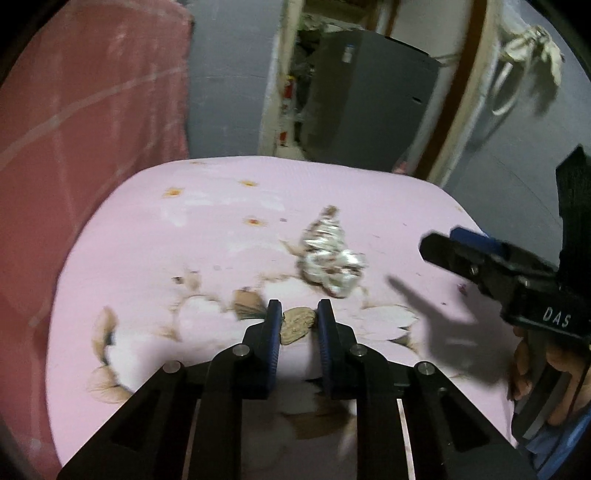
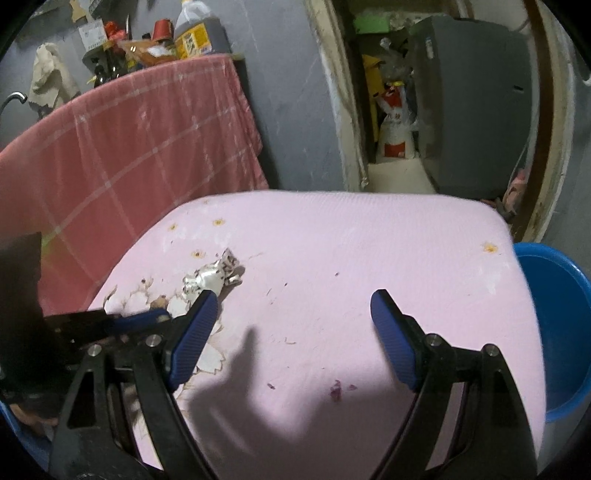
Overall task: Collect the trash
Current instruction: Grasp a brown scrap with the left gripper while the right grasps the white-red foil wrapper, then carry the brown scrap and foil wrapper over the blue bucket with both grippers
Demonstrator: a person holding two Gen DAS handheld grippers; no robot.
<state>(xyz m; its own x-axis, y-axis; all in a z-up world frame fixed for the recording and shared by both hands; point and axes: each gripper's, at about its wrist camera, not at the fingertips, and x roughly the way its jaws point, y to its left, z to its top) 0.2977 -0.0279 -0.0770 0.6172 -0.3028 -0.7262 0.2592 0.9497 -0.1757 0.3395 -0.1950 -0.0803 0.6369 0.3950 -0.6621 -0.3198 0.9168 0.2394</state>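
Observation:
A crumpled silver foil wrapper (image 1: 330, 254) lies on the pink flowered table cover (image 1: 207, 221). It also shows in the right wrist view (image 2: 212, 277), just beyond my right gripper's left finger (image 2: 194, 332). My left gripper (image 1: 297, 314) hovers low over the cover, a short way in front of the wrapper, its jaws narrowly apart with nothing between them. My right gripper (image 2: 293, 304) is wide open and empty above the cover; it shows at the right in the left wrist view (image 1: 458, 247). The left gripper also shows in the right wrist view (image 2: 140, 317).
A blue plastic tub (image 2: 554, 332) stands beside the table's right edge. A red checked cloth (image 2: 129, 155) hangs to the left, with bottles (image 2: 195, 33) on a shelf behind it. A grey cabinet (image 2: 472, 110) and bags fill the doorway beyond.

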